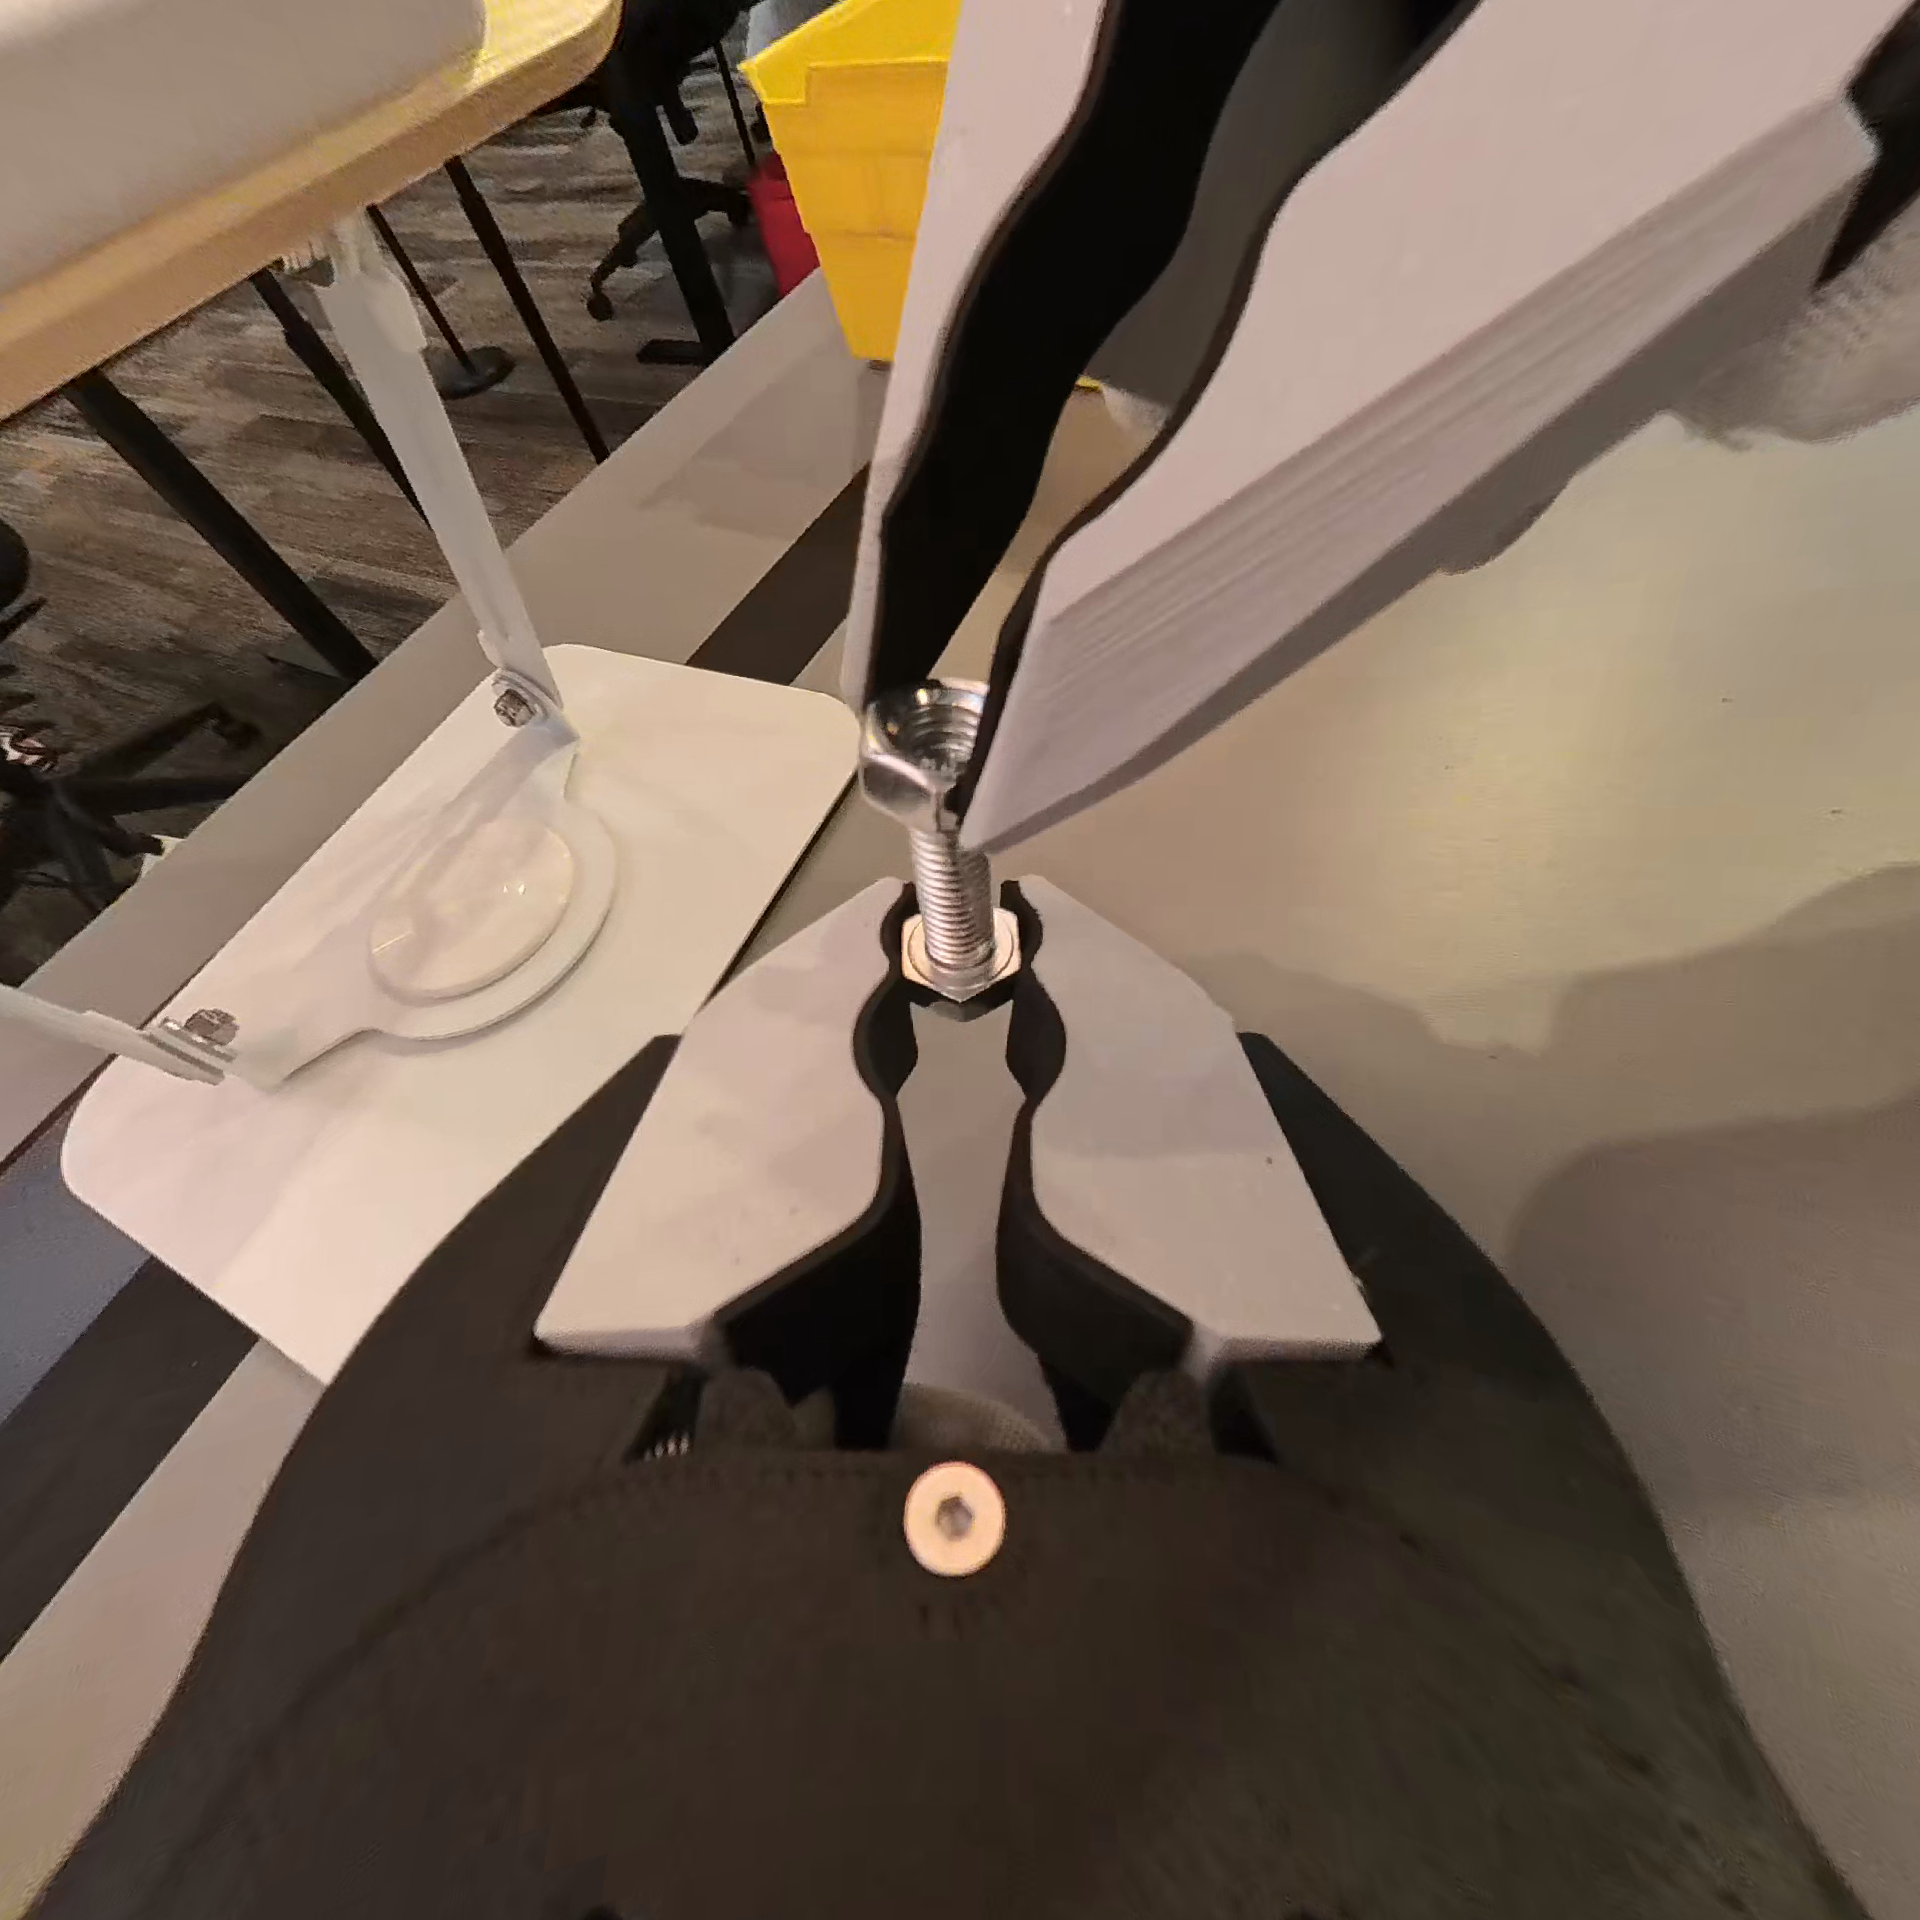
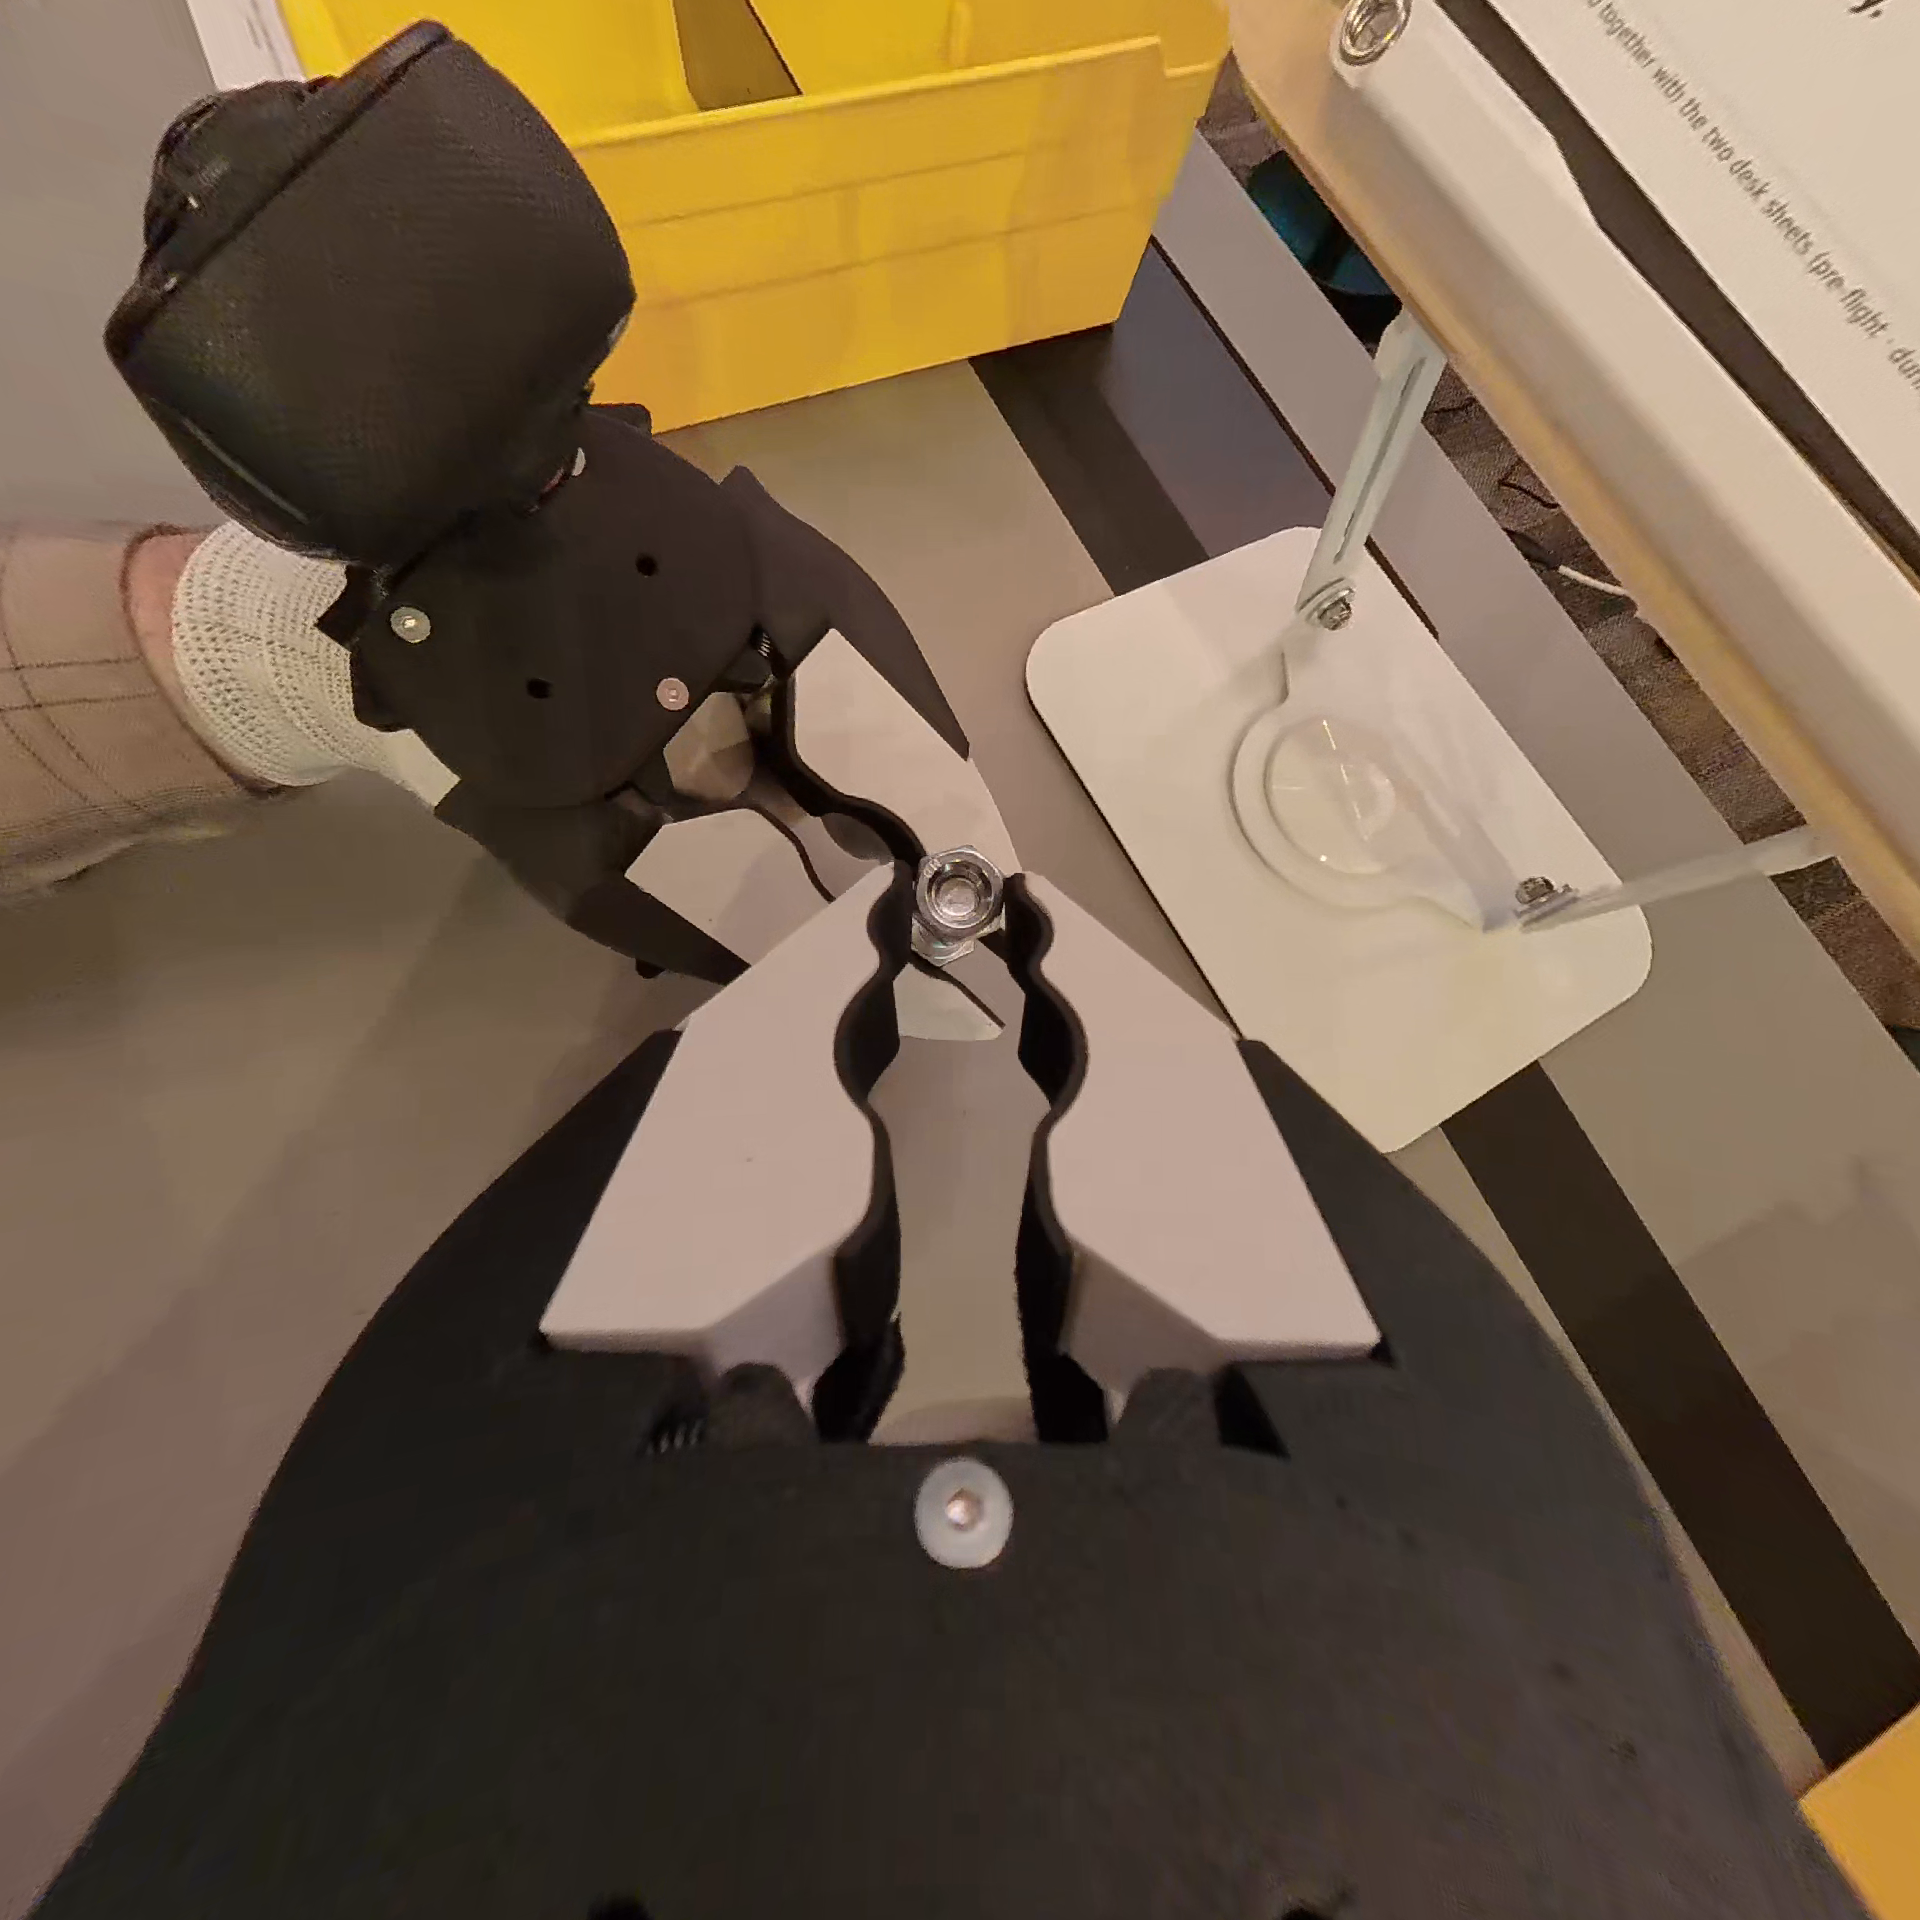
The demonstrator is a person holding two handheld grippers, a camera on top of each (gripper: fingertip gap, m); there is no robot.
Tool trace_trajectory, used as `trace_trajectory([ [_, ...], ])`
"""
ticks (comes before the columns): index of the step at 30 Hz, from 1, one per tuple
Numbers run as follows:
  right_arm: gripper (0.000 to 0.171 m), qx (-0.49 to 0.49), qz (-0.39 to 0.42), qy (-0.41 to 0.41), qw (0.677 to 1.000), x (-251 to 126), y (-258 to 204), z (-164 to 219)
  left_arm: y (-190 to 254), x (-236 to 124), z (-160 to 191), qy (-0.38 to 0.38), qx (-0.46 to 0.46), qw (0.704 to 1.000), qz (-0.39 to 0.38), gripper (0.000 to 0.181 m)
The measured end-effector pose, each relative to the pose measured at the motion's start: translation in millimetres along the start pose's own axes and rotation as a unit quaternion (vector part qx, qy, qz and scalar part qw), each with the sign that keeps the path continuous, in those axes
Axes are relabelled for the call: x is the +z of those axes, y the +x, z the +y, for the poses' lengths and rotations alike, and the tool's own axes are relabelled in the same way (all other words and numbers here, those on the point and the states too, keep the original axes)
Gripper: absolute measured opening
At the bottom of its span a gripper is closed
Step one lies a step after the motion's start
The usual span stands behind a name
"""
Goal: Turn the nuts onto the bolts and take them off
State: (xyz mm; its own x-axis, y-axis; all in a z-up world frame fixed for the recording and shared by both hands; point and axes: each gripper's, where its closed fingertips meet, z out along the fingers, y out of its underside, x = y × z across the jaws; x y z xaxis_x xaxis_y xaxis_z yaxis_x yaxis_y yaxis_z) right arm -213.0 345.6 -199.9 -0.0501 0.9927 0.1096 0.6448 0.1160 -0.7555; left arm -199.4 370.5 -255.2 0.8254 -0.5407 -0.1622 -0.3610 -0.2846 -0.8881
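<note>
The bolt (image 1: 948, 894) stands nearly upright over the grey table (image 1: 1455, 831), in the middle between the two grippers. In the left wrist view, at the left side, a white stand (image 1: 312, 1195) with a flat base rests on the table edge; it has a clear round disc (image 1: 473, 914) on it and thin white legs that go up to a wooden board (image 1: 260, 187). In the centre, the left gripper (image 1: 956, 935) is closed almost fully, and its notched tips clamp the hexagonal lower end of the bolt. I cannot tell if this hexagonal part is the bolt head or a second nut. Above it, the threaded shaft is bare. At the top end of the shaft sits the nut (image 1: 914, 748), and the right gripper (image 1: 920, 758) comes down from above and pinches this nut between its narrow tips. Behind this is a yellow bin (image 1: 852, 156). In the right wrist view, at the left, a checked sleeve (image 2: 73, 707) and a hand in a white knitted glove (image 2: 260, 675) hold the left gripper from behind. In the centre, the right gripper's fingers press on two opposite sides of the nut. At the right, the white stand is just beside the grippers and does not touch them.
</note>
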Motion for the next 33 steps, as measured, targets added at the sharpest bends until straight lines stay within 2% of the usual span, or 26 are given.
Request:
trace_trajectory([
  [6,0.017,-0.004,-0.005,0.001,1.0,0.5,-1.8,-1.4,3.8,0.6,-0.9,0.003,-0.003,1.0,0.012,0.014],
  [8,0.026,-0.005,-0.007,0.001,1.0,0.3,-3.0,-2.5,5.1,1.5,-1.4,0.003,-0.004,1.0,0.015,0.014],
  [11,0.03,-0.01,0.0,0.016,1.0,-6.8,0.4,-7.3,7.6,1.5,-2.6,0.006,-0.007,1.0,0.023,0.014],
  [15,0.026,-0.003,-0.003,0.027,1.0,-16.1,4.4,0.2,9.5,-0.5,-3.0,0.011,-0.015,0.999,0.036,0.014],
  [18,0.018,0.015,-0.006,0.022,1.0,-23.0,4.6,27.6,10.0,-2.6,3.1,0.006,-0.016,0.999,0.048,0.014],
  [21,0.025,0.036,-0.032,0.009,0.999,-34.7,-1.3,66.5,11.6,-3.1,8.9,-0.004,-0.015,0.998,0.058,0.014],
  [23,0.033,0.031,-0.014,-0.036,0.999,-41.6,0.6,102.9,15.7,-1.9,9.8,-0.007,-0.01,0.998,0.066,0.014],
  [26,0.044,0.041,-0.009,-0.03,0.999,-40.9,-4.9,130.4,21.0,1.7,11.5,-0.016,-0.002,0.997,0.072,0.014],
  [29,0.044,0.036,0.008,-0.03,0.999,-26.2,7.0,135.1,23.3,2.4,11.4,-0.019,0.002,0.997,0.074,0.014],
  [31,0.052,0.027,0.054,-0.042,0.997,-11.3,33.6,138.7,20.9,-0.2,10.9,-0.018,0.003,0.997,0.07,0.014],
  [33,0.051,0.062,0.076,-0.018,0.995,1.4,58.6,127.4,17.1,-4.1,7.9,-0.009,-0.002,0.998,0.066,0.014],
])
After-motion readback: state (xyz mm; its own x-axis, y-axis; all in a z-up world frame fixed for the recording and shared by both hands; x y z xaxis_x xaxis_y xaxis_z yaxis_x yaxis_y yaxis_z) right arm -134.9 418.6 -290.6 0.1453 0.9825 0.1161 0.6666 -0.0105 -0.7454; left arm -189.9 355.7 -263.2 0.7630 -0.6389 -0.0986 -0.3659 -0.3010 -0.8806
